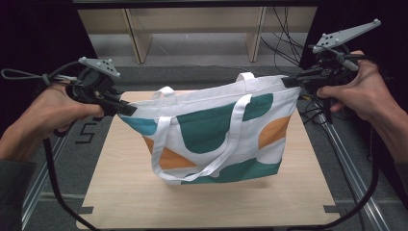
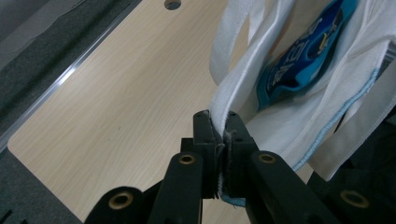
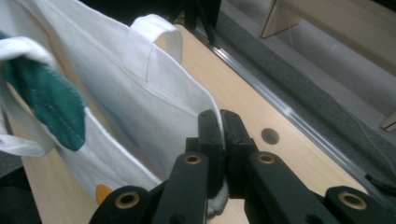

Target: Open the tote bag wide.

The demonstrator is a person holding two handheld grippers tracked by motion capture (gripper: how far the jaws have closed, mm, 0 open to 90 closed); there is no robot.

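I had the left hand-held gripper and the right hand-held gripper each clamped on an upper corner of the tote bag, which hung above the worktop.

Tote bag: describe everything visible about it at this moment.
The tote bag is white woven fabric with teal, orange and blue shapes and two white strap handles. It hangs stretched above the wooden table, the left gripper and right gripper each clamped on an upper corner. A blue packet sits inside.
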